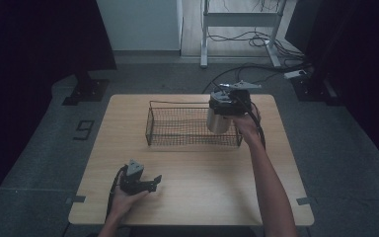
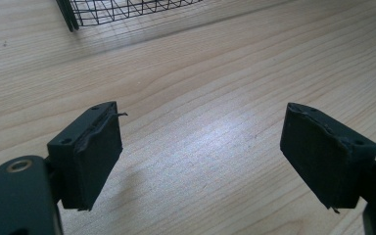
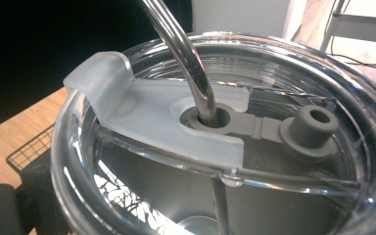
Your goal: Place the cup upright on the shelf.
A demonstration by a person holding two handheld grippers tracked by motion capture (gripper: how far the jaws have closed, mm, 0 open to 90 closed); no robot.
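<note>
Right tool (image 1: 225, 109) grips steel tumbler (image 1: 218, 122) above wire-mesh basket (image 1: 177, 129).

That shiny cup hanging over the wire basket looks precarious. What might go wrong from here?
The right gripper holds the silver metal tumbler with a clear lid above the black wire basket, so a loose grip might drop it. Its base could catch the basket's thin rim and tip. The curved metal straw through the lid might snag or pop out. The left gripper rests open on the wooden table, too far away to help.
</note>
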